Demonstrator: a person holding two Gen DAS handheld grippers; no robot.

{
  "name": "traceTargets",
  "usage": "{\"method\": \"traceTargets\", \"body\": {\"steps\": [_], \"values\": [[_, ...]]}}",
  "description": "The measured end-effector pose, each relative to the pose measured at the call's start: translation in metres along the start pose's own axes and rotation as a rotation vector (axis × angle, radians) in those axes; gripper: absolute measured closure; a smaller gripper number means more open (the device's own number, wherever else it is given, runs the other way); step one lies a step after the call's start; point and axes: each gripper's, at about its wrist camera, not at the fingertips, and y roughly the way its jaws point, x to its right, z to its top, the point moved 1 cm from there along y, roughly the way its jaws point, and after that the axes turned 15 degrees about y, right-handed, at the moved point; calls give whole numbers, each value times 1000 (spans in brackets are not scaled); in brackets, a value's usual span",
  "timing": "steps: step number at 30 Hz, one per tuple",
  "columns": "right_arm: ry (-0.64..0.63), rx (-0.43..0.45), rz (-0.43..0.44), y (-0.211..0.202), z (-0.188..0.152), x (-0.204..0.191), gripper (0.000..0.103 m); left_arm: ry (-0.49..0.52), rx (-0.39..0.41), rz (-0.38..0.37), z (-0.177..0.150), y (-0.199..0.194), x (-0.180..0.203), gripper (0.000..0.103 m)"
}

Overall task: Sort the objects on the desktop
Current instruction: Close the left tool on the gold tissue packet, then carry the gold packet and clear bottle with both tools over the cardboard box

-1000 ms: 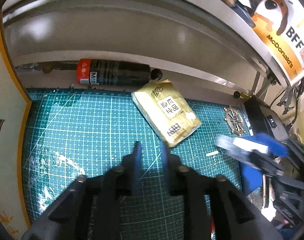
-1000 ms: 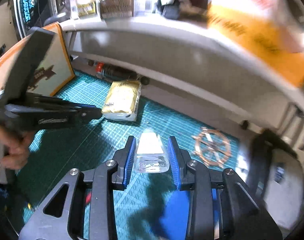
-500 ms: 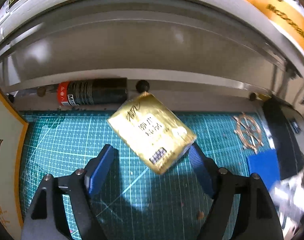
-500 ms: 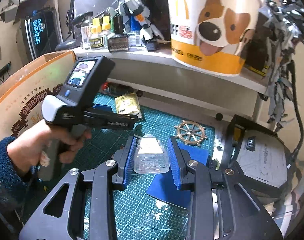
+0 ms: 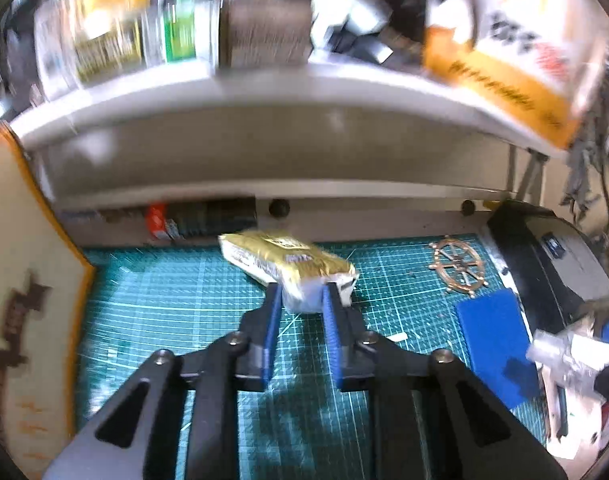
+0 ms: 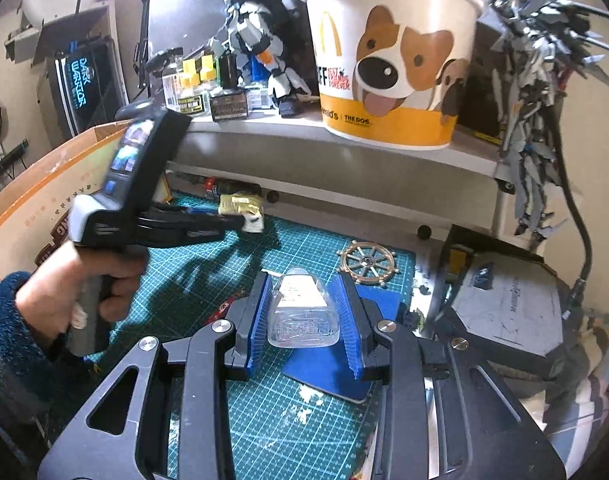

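Observation:
My left gripper (image 5: pixel 302 300) is shut on the near end of a gold tissue pack (image 5: pixel 288 266) and holds it lifted above the green cutting mat (image 5: pixel 176 304). The right wrist view shows the same pack (image 6: pixel 242 206) at the tip of the left gripper (image 6: pixel 246 222). My right gripper (image 6: pixel 304 312) is shut on a small clear plastic bottle (image 6: pixel 302 312) and holds it above the mat. That bottle also shows blurred at the right edge of the left wrist view (image 5: pixel 564 356).
A black can with a red end (image 5: pixel 200 218) lies under the white shelf (image 5: pixel 264 92). A brass ship's wheel (image 5: pixel 458 266), a blue card (image 5: pixel 494 344) and a grey device (image 5: pixel 552 248) lie right. A cardboard box (image 5: pixel 20 280) stands left. A McDonald's bucket (image 6: pixel 388 52) stands on the shelf.
My left gripper opened wide around the gold pack, then shut on its near end and lifted it off the mat. My right gripper keeps the bottle and has risen.

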Motion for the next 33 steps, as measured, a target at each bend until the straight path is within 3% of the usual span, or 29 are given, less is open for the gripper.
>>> {"method": "traceTargets", "body": {"steps": [4,7,11,12,13,14,16,18,22,27,28,29,33], "values": [[3,34,-14,-19,0,-8,72,40,54,-11,-1,-36,5,102],[-5,55,-21,-39,0,-15,72,61,89,-16,-4,-56,7,102],[-12,71,-33,-69,-5,-21,72,20,43,-41,-24,-60,-5,100],[-12,72,-35,-73,-7,-23,72,7,21,-48,-30,-58,-8,95],[-10,71,-36,-75,-10,-26,72,-2,-1,-51,-36,-56,-12,78],[-8,69,-37,-77,-13,-28,72,-3,-17,-48,-39,-53,-14,50],[-5,63,-38,-75,-18,-33,72,-7,-5,-60,-45,-48,-16,36],[-2,58,-39,-72,-22,-38,72,-5,-23,-47,-45,-37,-10,30],[-8,55,-48,-67,-24,-47,72,-20,-94,-4,-36,0,1,29],[-30,85,-79,-74,-22,-56,72,48,-136,10,-36,29,24,29],[-31,88,-89,-75,-22,-56,72,54,-136,11,-35,29,25,36],[-33,91,-98,-76,-22,-56,72,41,-117,-3,-34,26,24,54],[-41,98,-122,-81,-23,-56,72,6,-89,-72,-35,12,15,60]]}}
